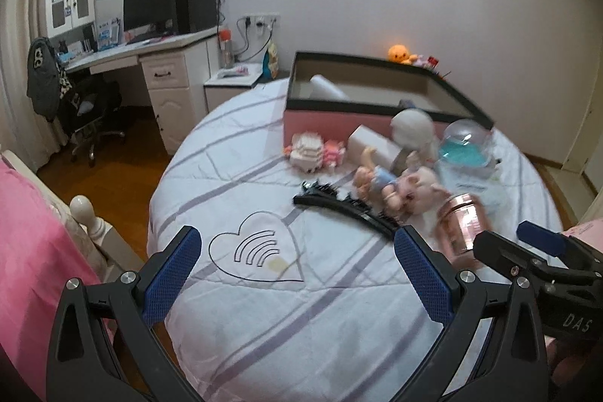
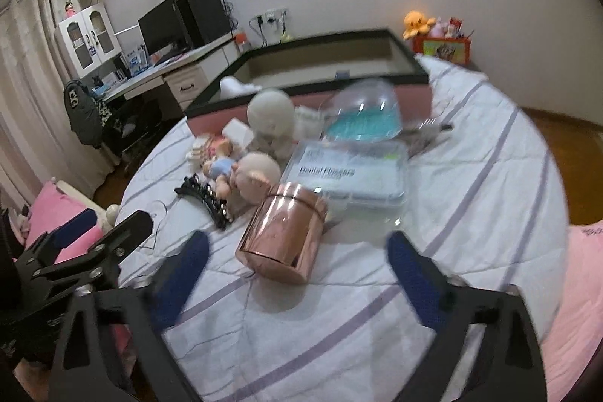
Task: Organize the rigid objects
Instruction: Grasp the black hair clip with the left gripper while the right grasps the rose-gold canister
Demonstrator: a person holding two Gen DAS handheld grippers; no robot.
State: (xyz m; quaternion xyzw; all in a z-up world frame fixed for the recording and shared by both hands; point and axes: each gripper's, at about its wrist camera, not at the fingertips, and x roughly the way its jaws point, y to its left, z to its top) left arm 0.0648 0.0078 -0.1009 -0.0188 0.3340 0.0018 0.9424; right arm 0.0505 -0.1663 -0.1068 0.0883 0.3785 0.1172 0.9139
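A rose-gold tin [image 2: 284, 232] lies on its side on the white bedspread [image 2: 433, 213], just ahead of my open, empty right gripper [image 2: 297, 264]; the tin also shows in the left wrist view [image 1: 461, 223]. My left gripper [image 1: 297, 262] is open and empty over the heart print [image 1: 256, 251]. Behind lie a black comb [image 1: 345, 208], a doll [image 1: 378, 181], a pig toy [image 2: 254, 174], a clear floss box [image 2: 350, 172], a clear dome with a teal base [image 2: 363, 115] and a block toy [image 1: 309, 153]. A pink open box [image 1: 373, 93] stands behind them.
A desk with a monitor [image 1: 150, 6] and an office chair [image 1: 90, 115] stand at the left. A pink pillow [image 1: 30, 251] and bedpost [image 1: 84, 213] lie at the near left. An orange plush [image 2: 416, 23] sits by the far wall. Wooden floor surrounds the bed.
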